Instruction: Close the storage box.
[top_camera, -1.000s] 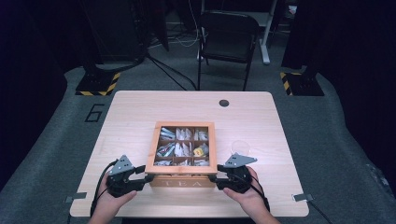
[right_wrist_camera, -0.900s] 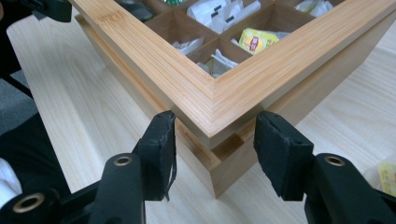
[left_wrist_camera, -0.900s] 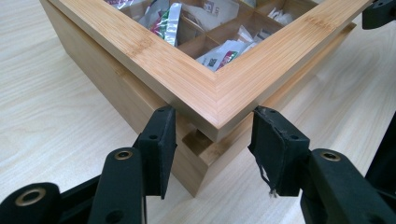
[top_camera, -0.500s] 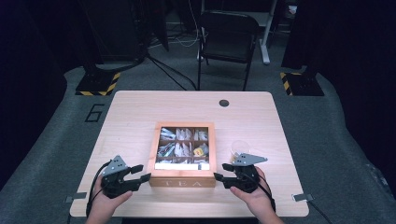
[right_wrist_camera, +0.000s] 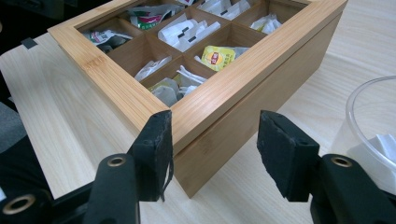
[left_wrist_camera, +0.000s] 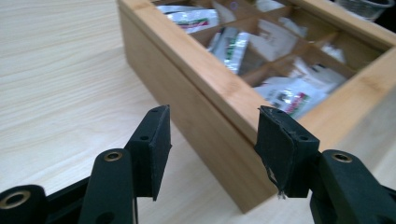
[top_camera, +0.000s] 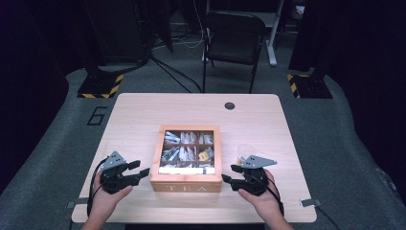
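While both tools (top_camera: 143, 171) (top_camera: 227, 174) gape empty, the tea box (top_camera: 186, 184) sits between; a cup (top_camera: 245, 150) stands beside.

I see a pale wooden tea box (top_camera: 186, 181), a yellow sachet (right_wrist_camera: 217, 57), black jaws, and a light woodgrain table (top_camera: 143, 115).

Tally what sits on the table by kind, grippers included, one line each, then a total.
Wooden tea box: 1
Clear plastic cup: 1
Grippers, the left gripper and the right gripper, both with jaws apart: 2
Total: 4
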`<state>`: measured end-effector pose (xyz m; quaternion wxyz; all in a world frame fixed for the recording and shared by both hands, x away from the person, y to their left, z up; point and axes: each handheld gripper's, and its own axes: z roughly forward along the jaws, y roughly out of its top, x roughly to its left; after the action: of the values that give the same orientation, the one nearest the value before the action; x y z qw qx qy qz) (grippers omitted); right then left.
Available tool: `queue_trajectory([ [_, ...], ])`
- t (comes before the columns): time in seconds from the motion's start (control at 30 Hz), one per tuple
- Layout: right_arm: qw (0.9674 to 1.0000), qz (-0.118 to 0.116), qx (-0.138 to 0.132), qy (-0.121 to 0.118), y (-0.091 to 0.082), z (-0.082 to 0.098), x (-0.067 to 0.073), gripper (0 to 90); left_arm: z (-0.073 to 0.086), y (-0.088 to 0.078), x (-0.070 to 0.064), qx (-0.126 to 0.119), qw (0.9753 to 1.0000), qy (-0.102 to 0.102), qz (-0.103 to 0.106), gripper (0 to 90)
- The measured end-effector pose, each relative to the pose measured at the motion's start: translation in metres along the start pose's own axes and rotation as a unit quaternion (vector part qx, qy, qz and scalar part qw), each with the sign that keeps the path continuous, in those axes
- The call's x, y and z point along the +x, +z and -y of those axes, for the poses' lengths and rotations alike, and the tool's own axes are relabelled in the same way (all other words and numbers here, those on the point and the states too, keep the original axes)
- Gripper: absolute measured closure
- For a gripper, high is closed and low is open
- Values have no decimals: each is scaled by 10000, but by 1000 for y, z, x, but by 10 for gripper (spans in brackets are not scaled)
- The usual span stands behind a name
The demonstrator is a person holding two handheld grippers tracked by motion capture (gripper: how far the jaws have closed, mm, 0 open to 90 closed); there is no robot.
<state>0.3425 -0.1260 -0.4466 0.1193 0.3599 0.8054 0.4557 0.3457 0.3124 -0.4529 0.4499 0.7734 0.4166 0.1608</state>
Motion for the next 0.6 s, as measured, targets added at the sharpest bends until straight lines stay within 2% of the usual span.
queue_trajectory([
  [0.1, 10000, 14, -13, -63, 1, 2, -1, 446, 1, 5, 6, -134, 9997, -206, -96, 445],
  [0.33, 10000, 46, -24, -16, 4, 6, -3, 442, 7, 11, 20, -170, 9986, -414, -265, 441],
  [0.6, 10000, 52, -74, 7, 3, 10, -5, 440, 17, 13, 27, -96, 9980, -452, -424, 438],
])
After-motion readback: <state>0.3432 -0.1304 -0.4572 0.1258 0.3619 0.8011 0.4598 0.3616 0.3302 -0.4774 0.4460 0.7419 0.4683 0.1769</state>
